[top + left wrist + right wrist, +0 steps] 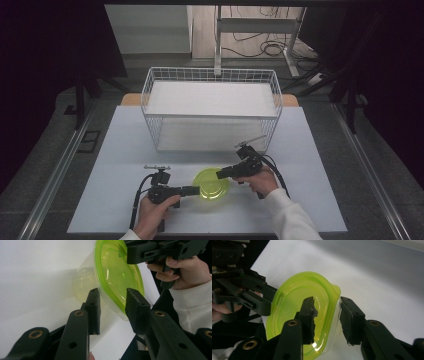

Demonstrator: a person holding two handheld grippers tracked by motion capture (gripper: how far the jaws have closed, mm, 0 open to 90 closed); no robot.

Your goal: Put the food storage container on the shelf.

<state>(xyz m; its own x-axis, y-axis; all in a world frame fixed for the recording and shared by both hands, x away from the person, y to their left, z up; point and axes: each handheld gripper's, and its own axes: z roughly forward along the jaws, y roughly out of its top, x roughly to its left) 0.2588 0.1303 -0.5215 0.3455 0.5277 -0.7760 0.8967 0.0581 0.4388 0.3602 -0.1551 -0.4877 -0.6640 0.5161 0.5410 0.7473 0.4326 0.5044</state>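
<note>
Black jaws of my left gripper (112,308) stand apart astride the near rim of the green lidded container (211,183), while my right gripper (327,317) straddles the opposite rim, also parted, neither squeezing yet. I judge two-sided bracing steadies it on the white table (115,150), near the wire basket (211,107).
</note>
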